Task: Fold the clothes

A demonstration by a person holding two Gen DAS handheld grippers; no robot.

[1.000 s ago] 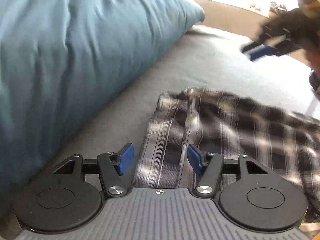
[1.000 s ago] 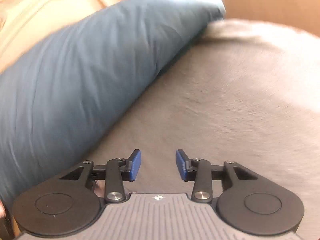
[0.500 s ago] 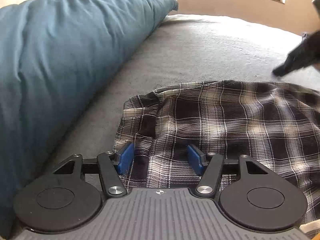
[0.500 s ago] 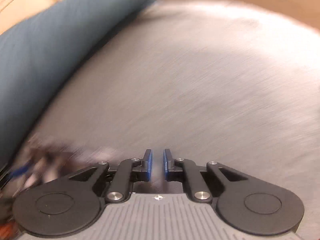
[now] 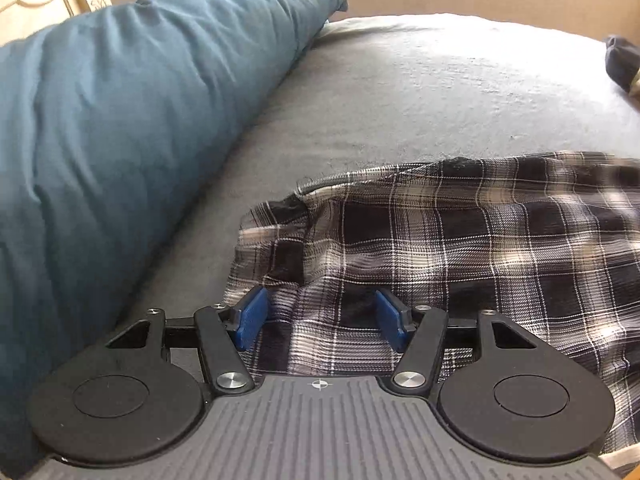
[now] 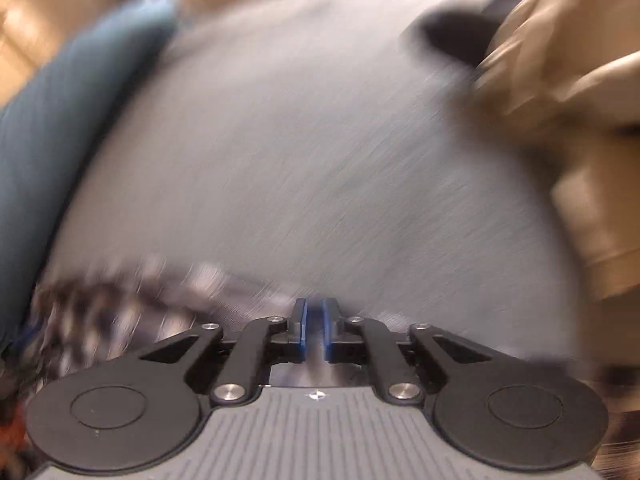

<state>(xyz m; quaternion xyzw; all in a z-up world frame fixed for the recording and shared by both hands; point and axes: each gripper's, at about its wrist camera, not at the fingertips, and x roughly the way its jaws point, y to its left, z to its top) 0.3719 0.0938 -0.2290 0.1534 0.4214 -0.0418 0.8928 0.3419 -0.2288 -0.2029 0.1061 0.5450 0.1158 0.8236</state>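
A black-and-white plaid garment (image 5: 460, 248) lies crumpled on the grey bed sheet (image 5: 420, 92). My left gripper (image 5: 320, 320) hangs open just over the garment's near left corner, blue pads apart with plaid cloth showing between them, not pinched. The right wrist view is smeared by motion. There my right gripper (image 6: 315, 330) is closing, its pads a narrow slit apart with nothing between them, above the sheet (image 6: 320, 160) at the garment's (image 6: 120, 292) right end.
A large teal pillow (image 5: 132, 128) fills the left side, also seen as the teal pillow (image 6: 52, 128). A dark bundle (image 5: 620, 60) lies far right on the bed. Beige cloth (image 6: 560, 80) and a dark item (image 6: 460, 36) sit at the upper right.
The left gripper slid over the plaid garment's corner, still open. The right gripper swept fast to the right across the bed and its jaws went from wide apart to nearly together.
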